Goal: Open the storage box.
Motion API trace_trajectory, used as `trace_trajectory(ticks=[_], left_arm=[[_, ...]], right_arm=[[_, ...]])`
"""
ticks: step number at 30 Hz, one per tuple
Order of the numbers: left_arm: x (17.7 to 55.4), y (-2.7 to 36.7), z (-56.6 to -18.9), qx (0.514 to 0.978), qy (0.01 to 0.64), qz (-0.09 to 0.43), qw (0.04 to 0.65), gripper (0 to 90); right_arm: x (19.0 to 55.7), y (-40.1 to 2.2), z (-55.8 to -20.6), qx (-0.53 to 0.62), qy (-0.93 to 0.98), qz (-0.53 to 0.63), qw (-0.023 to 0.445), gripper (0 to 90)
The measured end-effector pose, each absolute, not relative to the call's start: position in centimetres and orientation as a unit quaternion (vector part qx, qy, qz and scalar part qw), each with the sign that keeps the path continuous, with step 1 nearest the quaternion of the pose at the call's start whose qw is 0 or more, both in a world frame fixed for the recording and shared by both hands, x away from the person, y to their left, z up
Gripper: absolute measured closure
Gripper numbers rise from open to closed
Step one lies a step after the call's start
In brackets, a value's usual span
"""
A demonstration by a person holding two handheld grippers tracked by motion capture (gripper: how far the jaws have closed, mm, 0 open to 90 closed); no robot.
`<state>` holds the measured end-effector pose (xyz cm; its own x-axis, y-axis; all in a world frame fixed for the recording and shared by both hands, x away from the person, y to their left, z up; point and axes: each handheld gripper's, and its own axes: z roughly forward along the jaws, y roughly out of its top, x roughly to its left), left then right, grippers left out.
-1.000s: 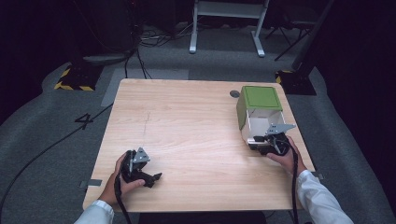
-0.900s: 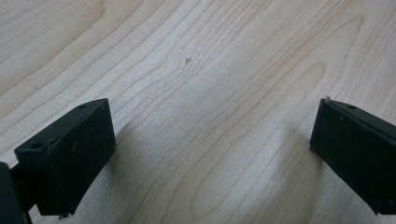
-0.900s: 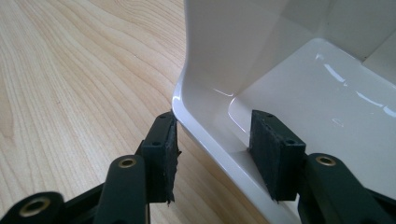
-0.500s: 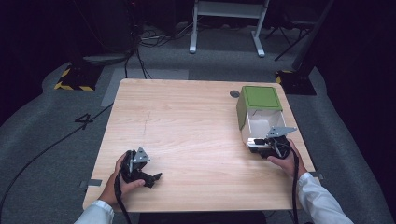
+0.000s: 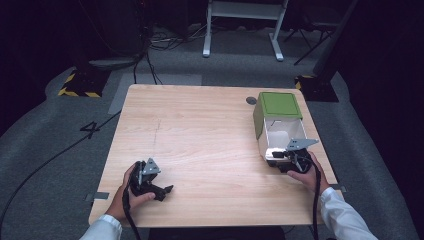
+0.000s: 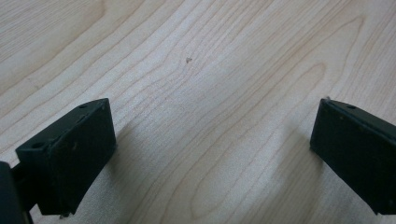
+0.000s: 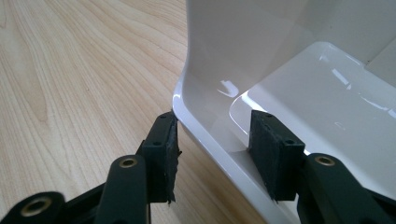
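The counter (image 5: 200, 135) carries a white bin with a green lid (image 5: 277, 125) at right of frame. The right tongs (image 7: 212, 154) straddle its front wall, not yet clamped; a thin bite may slip. The left tongs (image 6: 210, 154) rest open, lower left.

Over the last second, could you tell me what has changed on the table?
The right gripper drew back toward the person, along the white bin's near edge; its jaws now straddle the bin's front wall, one outside, one inside, not yet closed. The bin, with its green lid, and the open left gripper stayed put.
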<state>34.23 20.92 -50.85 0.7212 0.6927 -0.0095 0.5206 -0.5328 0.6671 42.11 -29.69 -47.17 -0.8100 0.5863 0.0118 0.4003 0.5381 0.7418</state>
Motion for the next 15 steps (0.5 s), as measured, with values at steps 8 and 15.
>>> trace_trajectory(ticks=[8, 15], left_arm=[[34.21, 20.92, -50.84, 0.866, 0.351, 0.131, 0.333, 0.5], [34.18, 20.91, -50.84, 0.865, 0.352, 0.131, 0.332, 0.5]], right_arm=[[41.92, -29.6, -47.12, 0.283, 0.87, 0.386, 0.119, 53.5], [41.61, -29.67, -46.96, 0.282, 0.871, 0.384, 0.118, 48.7]])
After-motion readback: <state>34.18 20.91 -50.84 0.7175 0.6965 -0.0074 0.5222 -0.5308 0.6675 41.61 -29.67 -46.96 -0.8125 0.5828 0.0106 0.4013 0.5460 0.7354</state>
